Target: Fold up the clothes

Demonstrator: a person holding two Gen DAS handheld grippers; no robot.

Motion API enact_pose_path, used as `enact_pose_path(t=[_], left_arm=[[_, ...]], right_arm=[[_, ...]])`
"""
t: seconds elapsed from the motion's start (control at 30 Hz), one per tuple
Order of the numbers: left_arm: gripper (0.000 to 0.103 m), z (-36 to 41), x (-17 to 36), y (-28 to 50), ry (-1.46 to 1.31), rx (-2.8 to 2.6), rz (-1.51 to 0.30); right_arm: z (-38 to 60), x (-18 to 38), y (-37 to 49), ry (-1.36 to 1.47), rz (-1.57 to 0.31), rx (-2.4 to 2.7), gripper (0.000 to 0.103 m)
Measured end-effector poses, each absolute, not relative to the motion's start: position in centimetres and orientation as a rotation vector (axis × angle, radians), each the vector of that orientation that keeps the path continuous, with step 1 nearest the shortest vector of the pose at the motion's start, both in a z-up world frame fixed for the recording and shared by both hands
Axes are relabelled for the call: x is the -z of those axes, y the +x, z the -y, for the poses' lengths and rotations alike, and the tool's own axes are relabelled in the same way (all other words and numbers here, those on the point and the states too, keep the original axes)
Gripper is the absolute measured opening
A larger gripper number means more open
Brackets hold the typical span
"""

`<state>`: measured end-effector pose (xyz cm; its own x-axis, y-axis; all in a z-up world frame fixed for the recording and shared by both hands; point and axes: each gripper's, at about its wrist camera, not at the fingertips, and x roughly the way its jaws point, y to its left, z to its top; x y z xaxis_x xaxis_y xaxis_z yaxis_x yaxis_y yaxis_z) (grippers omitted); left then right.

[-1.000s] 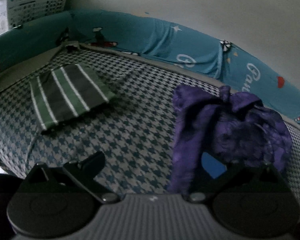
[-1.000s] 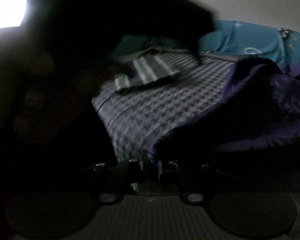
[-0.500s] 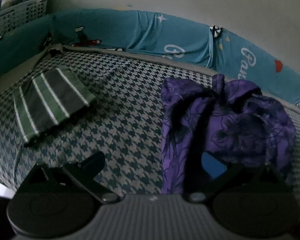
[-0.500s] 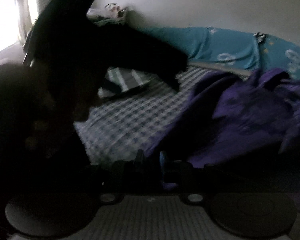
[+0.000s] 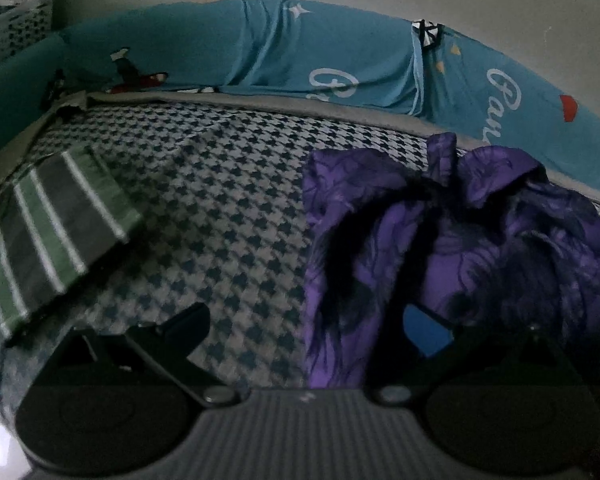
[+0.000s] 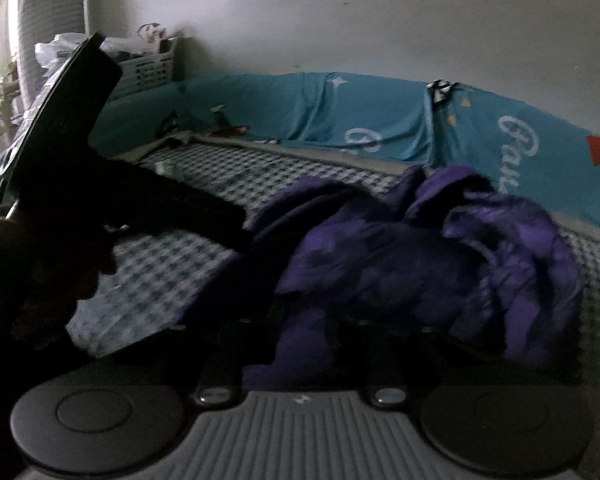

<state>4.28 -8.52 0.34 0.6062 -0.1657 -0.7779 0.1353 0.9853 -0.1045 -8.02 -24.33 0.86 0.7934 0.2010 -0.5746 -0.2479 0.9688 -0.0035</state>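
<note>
Two grippers work over a crumpled purple garment on the bed.

Left gripper fingers are spread wide, gripping nothing, with the garment's near edge hanging between them. Right gripper fingers have just been easing apart, purple cloth lying between them. A folded green striped garment rests well apart on the houndstooth bed cover.
</note>
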Motion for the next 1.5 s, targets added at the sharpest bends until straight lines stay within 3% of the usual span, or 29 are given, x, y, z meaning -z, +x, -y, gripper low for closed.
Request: enact_pose_path(t=[0.13, 0.53, 0.7, 1.07, 1.13, 1.3, 1.5], left_arm=[[0.103, 9.1, 0.1, 6.4, -0.055, 0.190, -0.914], [0.103, 10.6, 1.3, 12.3, -0.122, 0.232, -0.931], [0.103, 11.4, 1.9, 13.8, -0.139, 0.260, -0.952], [0.103, 13.7, 4.2, 16.1, -0.045, 0.287, -1.011], [0.103, 14.2, 4.6, 16.2, -0.019, 0.296, -1.010], [0.103, 15.0, 4.6, 15.9, 0.030, 0.297, -0.976], [0.103, 15.7, 4.5, 15.7, 0.076, 0.274, -0.924]], right_arm=[[26.0, -0.9, -5.7, -0.088, -0.574, -0.176, 0.028], [31.1, -1.4, 1.1, -0.054, -0.456, 0.033, 0.050], [32.4, -1.2, 3.4, -0.040, -0.452, 0.062, 0.074], [33.4, 3.6, 9.3, -0.082, -0.665, 0.031, 0.076], [33.6, 4.5, 10.0, -0.074, -0.699, 0.026, 0.075], [33.6, 5.9, 10.9, -0.093, -0.714, 0.063, 0.043], [34.5, 5.3, 10.9, -0.036, -0.681, 0.082, 0.023]])
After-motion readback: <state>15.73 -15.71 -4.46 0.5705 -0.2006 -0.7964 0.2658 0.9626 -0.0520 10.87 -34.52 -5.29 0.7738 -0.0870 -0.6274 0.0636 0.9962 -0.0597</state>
